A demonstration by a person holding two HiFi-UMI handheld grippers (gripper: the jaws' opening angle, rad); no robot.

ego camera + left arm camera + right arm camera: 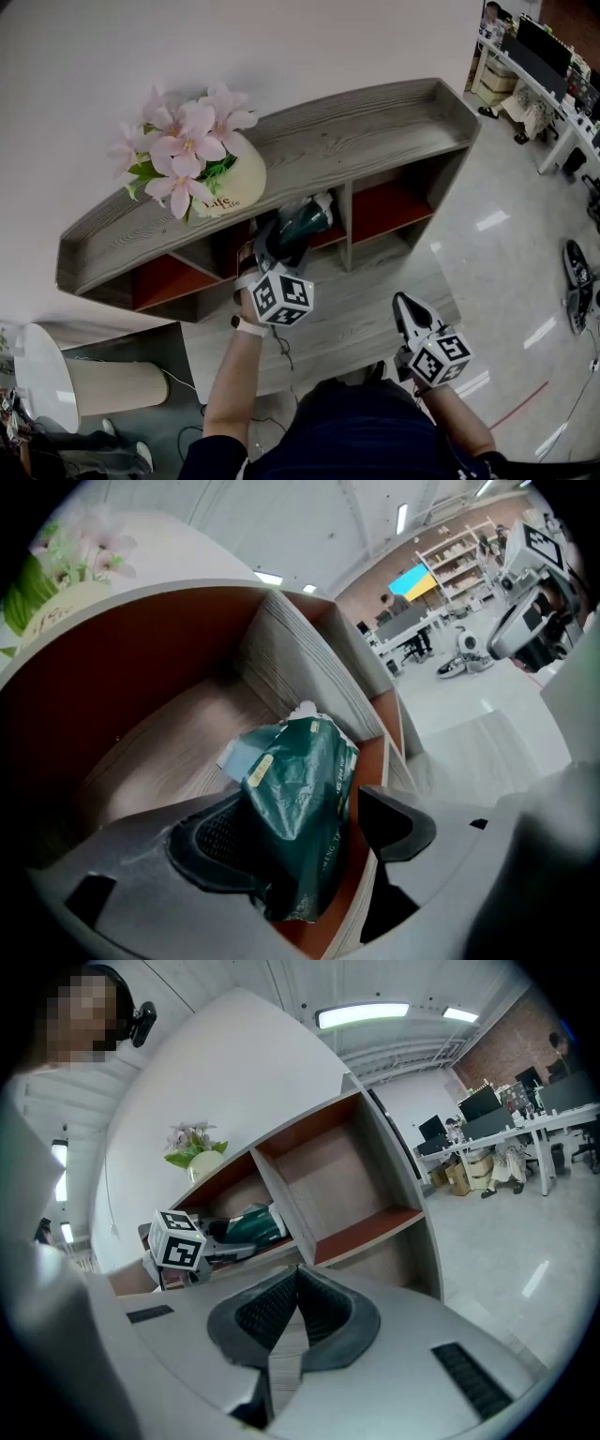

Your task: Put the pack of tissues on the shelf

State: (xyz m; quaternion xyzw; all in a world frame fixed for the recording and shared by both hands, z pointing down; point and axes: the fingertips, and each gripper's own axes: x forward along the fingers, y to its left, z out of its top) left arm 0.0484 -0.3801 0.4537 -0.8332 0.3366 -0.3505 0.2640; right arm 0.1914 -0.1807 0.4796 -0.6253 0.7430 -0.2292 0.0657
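**Head view.** The shelf (pixel 375 122) stands against the wall, with three open compartments along its front. A vase of pink flowers (pixel 202 169) sits on the shelf top, toward its left end. The pack of tissues (pixel 302 223), dark green, lies in the middle compartment at its front edge, nearer the right-hand divider. The left hand-held gripper (pixel 279 239) reaches into that compartment, its tips at the pack. The right hand-held gripper (pixel 403 305) hangs in front of the shelf below the right compartment, well apart from the pack. A white lamp (pixel 42 375) lies on the floor off the shelf's left end.

**Left gripper view.** The jaws stand wide apart. The pack sits between them. Its one side lies against the left pad, and a gap shows between its other side and the right pad. The pack is not clamped. Its far end rests on the compartment floor, near the divider.

**Right gripper view.** The jaws are closed together, pad against pad, with nothing between them. Beyond them, the left hand-held gripper and the green pack appear in the middle compartment. The right compartment is next to it.
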